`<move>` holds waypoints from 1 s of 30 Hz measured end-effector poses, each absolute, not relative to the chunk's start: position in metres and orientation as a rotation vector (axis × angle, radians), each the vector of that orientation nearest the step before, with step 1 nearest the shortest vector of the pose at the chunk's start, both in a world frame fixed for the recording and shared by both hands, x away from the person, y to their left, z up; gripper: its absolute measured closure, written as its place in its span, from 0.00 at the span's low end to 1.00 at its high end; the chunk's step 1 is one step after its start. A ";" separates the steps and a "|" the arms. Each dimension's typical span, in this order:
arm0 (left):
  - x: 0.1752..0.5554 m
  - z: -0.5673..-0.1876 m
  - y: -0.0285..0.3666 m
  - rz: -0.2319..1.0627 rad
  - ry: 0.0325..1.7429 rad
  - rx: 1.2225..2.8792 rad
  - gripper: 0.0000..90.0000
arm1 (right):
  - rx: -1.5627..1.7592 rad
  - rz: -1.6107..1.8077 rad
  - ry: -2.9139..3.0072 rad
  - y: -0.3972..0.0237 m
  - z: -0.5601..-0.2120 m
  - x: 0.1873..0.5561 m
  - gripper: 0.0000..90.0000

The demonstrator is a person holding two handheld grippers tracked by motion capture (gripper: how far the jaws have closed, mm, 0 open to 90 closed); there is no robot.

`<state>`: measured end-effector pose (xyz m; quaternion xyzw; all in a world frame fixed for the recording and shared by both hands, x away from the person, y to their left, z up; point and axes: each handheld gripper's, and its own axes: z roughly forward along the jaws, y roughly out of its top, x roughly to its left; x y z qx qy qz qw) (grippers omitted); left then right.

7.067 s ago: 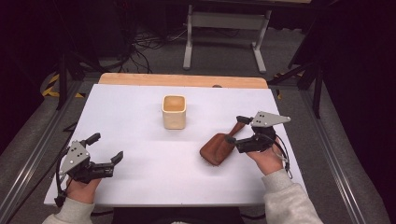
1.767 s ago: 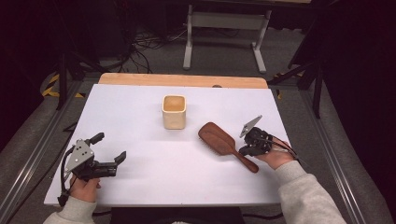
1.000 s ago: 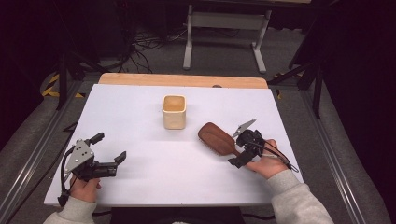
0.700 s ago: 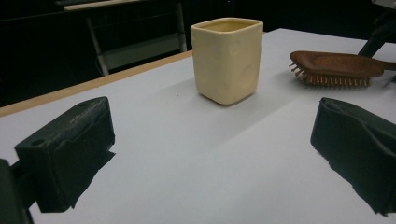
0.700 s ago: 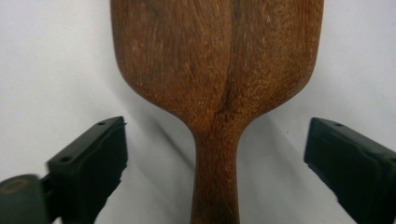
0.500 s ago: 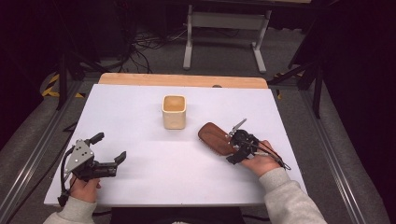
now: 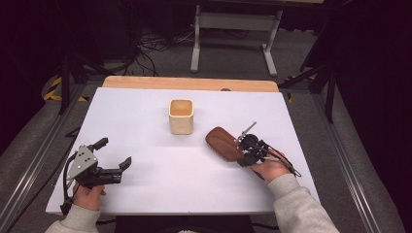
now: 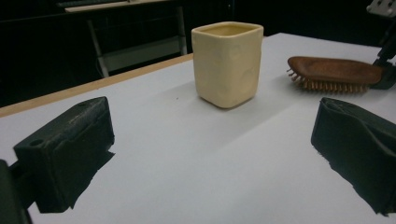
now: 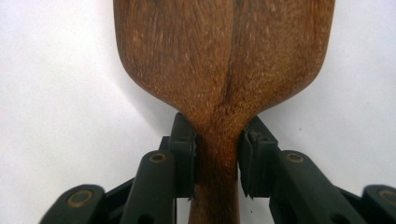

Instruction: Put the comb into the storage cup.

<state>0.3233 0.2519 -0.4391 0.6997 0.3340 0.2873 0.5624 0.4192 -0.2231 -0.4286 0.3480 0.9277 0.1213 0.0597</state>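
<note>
On the white tabletop [image 7: 160,189], toward its right side, a wooden hairbrush [image 7: 224,143] lies bristles down, head pointing toward the cream cup [image 7: 181,116] at the middle. The right gripper [image 9: 217,161] has its fingers [image 9: 183,154] clenched on the narrow neck where the head tapers into the handle, one on each side, touching the wood. That looks a sensible place to take it: thin enough to fit between them, near enough to the head to steady it. The left gripper [image 7: 112,167] rests at the near left, well apart from both things, fingers [image 8: 70,149] spread wide and grasping nothing, apparently waiting with the cup straight ahead.
</note>
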 end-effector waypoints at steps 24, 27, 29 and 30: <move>0.313 -0.430 0.252 0.764 0.760 1.616 0.00 | 0.880 0.510 2.741 -0.219 -0.413 0.399 0.81; 0.308 -0.430 0.252 0.780 0.684 1.636 0.01 | 0.856 0.588 2.712 -0.219 -0.406 0.393 0.81; 0.305 -0.430 0.252 0.791 0.663 1.618 0.01 | 0.851 0.607 2.706 -0.220 -0.404 0.392 0.80; 0.304 -0.430 0.252 0.797 0.660 1.609 0.01 | 0.850 0.625 2.701 -0.220 -0.402 0.390 0.80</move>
